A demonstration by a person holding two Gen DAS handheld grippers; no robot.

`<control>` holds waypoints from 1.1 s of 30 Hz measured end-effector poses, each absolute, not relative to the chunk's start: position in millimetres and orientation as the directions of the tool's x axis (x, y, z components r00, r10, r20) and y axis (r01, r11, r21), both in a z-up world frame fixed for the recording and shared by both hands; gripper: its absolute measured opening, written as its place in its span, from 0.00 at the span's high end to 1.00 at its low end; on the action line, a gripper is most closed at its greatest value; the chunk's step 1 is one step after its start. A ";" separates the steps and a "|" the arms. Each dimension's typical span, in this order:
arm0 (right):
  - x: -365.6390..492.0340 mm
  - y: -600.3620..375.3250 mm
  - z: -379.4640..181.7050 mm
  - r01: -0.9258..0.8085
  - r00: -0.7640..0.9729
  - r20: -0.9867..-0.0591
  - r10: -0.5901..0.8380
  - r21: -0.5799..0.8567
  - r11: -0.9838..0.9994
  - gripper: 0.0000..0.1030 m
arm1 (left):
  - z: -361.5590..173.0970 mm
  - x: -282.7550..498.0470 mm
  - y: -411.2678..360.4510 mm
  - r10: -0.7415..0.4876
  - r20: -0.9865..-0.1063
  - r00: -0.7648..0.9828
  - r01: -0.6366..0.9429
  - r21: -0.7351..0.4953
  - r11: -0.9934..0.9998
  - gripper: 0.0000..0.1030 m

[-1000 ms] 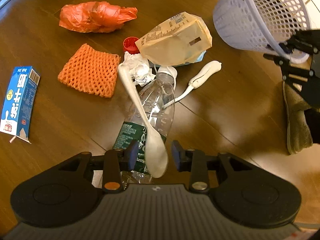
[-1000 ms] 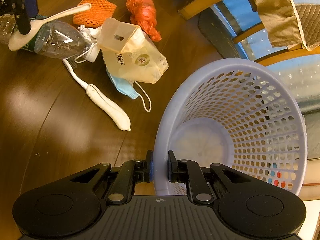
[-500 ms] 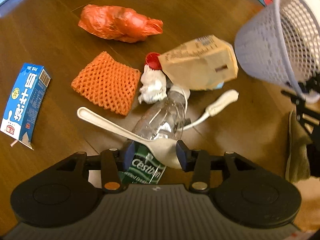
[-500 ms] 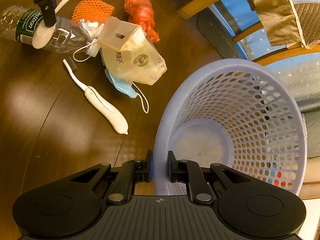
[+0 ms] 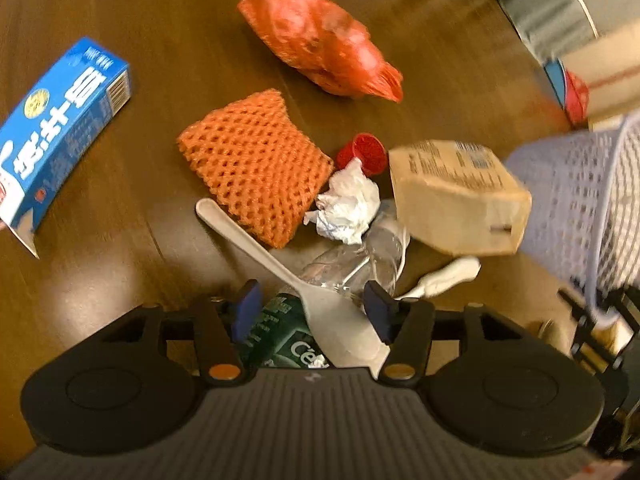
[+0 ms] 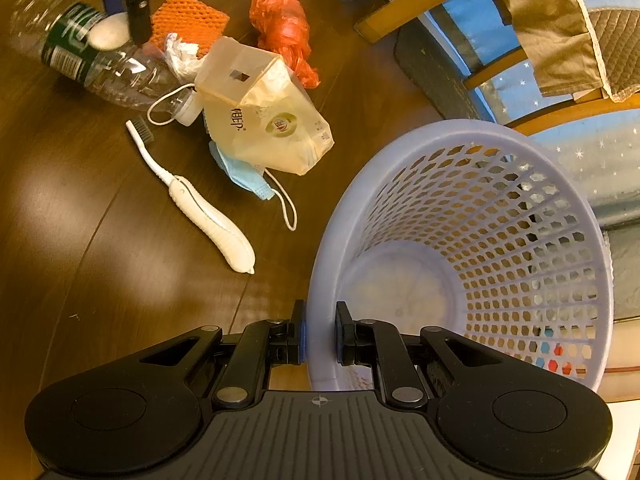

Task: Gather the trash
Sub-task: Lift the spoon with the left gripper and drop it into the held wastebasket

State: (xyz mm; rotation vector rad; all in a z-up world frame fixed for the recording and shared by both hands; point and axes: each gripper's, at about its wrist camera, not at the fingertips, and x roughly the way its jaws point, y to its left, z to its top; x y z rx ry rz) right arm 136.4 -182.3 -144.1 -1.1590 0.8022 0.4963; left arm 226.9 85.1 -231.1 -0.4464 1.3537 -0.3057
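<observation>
My left gripper hovers over a clear plastic bottle with a green label, its jaws opening. A white plastic spoon lies slantwise between them on the bottle, and the left pad stands clear of it. The right wrist view shows the spoon's bowl resting on the bottle. My right gripper is shut on the near rim of the lavender mesh basket, which looks empty inside.
Trash lies on the brown wooden floor: an orange foam net, a red plastic bag, a blue carton, a tan paper bag, a crumpled tissue, a red cap, a white toothbrush and a blue face mask. A wooden chair stands behind.
The left jaws have spread and the spoon has tipped from upright in the grip to lying across the bottle. The left gripper has rolled and sunk toward the bottle. The right gripper has kept still.
</observation>
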 end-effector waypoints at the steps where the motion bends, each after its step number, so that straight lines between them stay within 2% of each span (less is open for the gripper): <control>1: 135.9 -182.3 -144.4 -0.716 0.632 -0.773 -0.053 -0.609 0.341 0.90 | -230.8 228.2 87.3 -0.459 -0.864 0.207 -0.059 -0.480 0.875 0.49; 7: 134.2 -180.6 -145.4 -0.719 0.632 -0.773 -0.051 -0.610 0.331 0.90 | -235.9 234.6 98.5 -0.488 -0.848 0.208 -0.121 -0.517 0.847 0.60; 8: 134.1 -180.5 -145.3 -0.719 0.633 -0.773 -0.051 -0.611 0.331 0.90 | -238.4 234.4 100.7 -0.499 -0.842 0.203 -0.138 -0.529 0.837 0.67; 13: 132.6 -180.5 -145.4 -0.719 0.633 -0.773 -0.051 -0.611 0.331 0.90 | -244.1 232.2 104.6 -0.517 -0.834 0.193 -0.145 -0.545 0.826 0.76; 16: 133.5 -179.6 -145.1 -0.720 0.631 -0.774 -0.051 -0.609 0.331 0.90 | -241.8 230.9 105.2 -0.522 -0.831 0.191 -0.132 -0.549 0.825 0.85; 21: 135.9 -179.3 -143.2 -0.720 0.629 -0.775 -0.054 -0.608 0.334 0.90 | -226.7 231.4 102.5 -0.496 -0.849 0.181 -0.083 -0.516 0.853 0.90; 23: 135.0 -179.5 -143.5 -0.722 0.630 -0.775 -0.053 -0.609 0.328 0.90 | -218.8 230.5 100.5 -0.479 -0.861 0.173 -0.052 -0.493 0.868 0.97; 33: 127.5 -185.2 -147.2 -0.728 0.635 -0.771 -0.048 -0.619 0.294 0.90 | -163.8 218.7 83.1 -0.433 -0.884 0.179 0.128 -0.415 0.901 0.97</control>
